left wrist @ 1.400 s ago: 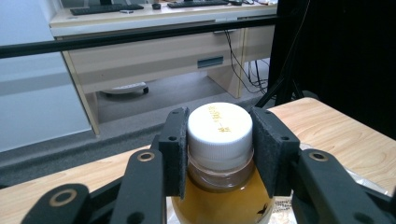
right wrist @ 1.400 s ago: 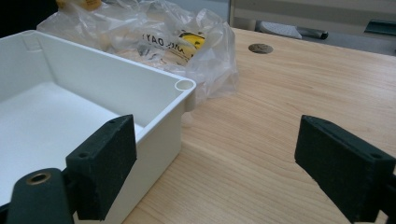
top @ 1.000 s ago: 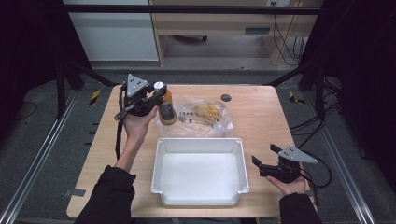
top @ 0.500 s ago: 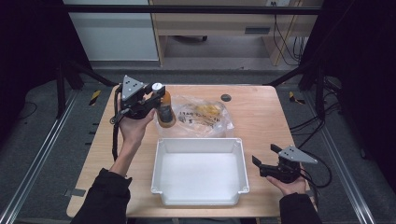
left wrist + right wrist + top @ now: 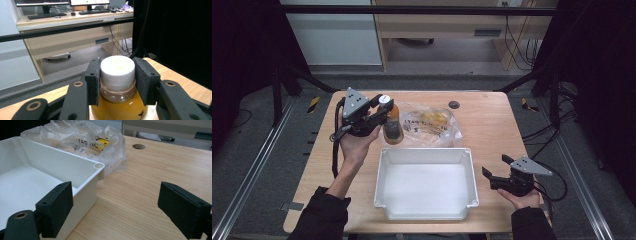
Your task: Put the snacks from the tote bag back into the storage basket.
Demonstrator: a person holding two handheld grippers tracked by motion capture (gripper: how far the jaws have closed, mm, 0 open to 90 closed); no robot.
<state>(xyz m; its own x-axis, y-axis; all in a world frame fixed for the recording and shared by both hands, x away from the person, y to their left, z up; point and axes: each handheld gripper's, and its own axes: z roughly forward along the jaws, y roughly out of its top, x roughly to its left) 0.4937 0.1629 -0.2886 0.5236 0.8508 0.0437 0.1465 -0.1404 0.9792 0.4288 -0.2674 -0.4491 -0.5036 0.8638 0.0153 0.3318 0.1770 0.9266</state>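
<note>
While the juice bottle (image 5: 117, 85) is clamped at cap by left gripper (image 5: 382, 111), white tray (image 5: 424, 156) is unfilled; right gripper (image 5: 493, 176) is held wide open, w/ nothing in it.

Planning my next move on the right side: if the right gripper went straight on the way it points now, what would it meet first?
Probably the white tray's near corner: the right gripper has its jaws wide open, one by the tray's outer wall, bare wooden table between them. Past that corner lies the clear plastic bag. Depth is uncertain.

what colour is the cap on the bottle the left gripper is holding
White, on the clear plastic bottle's ribbed screw cap; the left gripper view shows it best.
</note>
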